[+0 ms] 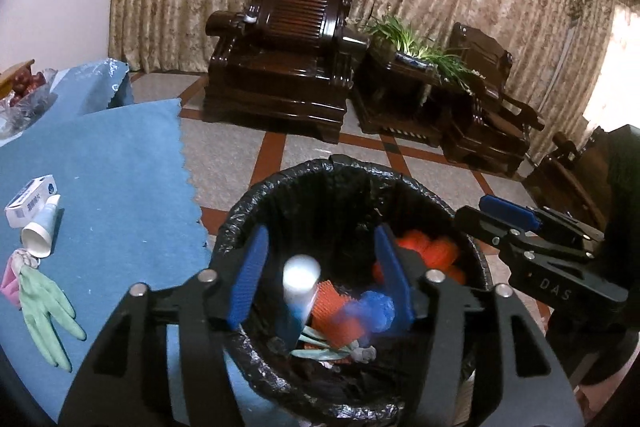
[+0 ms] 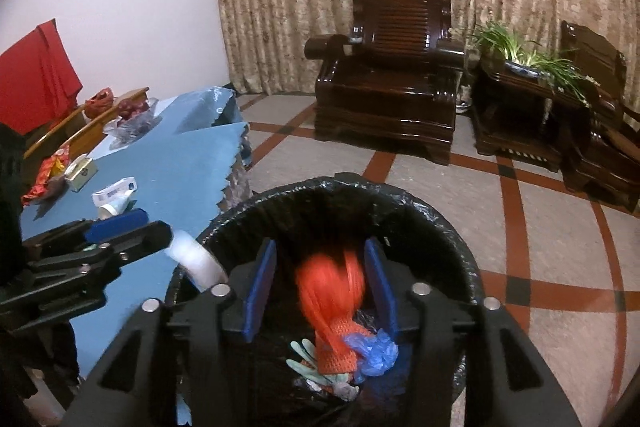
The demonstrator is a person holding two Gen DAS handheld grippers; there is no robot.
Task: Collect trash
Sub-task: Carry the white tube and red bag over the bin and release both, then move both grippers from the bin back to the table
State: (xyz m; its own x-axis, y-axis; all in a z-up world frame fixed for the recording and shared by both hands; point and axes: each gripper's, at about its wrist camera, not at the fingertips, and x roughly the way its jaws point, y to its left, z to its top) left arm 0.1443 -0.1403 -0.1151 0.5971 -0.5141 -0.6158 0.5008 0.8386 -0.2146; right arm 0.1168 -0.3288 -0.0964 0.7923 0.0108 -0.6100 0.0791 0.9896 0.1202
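A bin with a black liner [image 1: 280, 179] stands beside the table, with both grippers over its mouth. My left gripper [image 1: 320, 233] is open; a blurred white and blue tube [image 1: 300, 281] hangs loose between its blue pads, touching neither. My right gripper [image 2: 320, 243] is open too, and a blurred orange net [image 2: 332, 287] sits free between its pads. Inside the bin lie an orange mesh piece [image 2: 336, 351], a crumpled blue glove [image 2: 376, 351] and a pale green glove [image 2: 304, 359]. The right gripper [image 1: 508, 213] shows at the left view's right side.
On the blue tablecloth [image 1: 120, 167] lie a white box [image 1: 30, 199], a white tube [image 1: 40, 231], a green glove [image 1: 44, 307] and a pink scrap [image 1: 10, 283]. A fruit bowl [image 2: 132, 115] and tissue box [image 2: 82, 173] stand farther back. Dark wooden armchairs [image 2: 388, 83] and plants [image 2: 532, 59] line the curtain.
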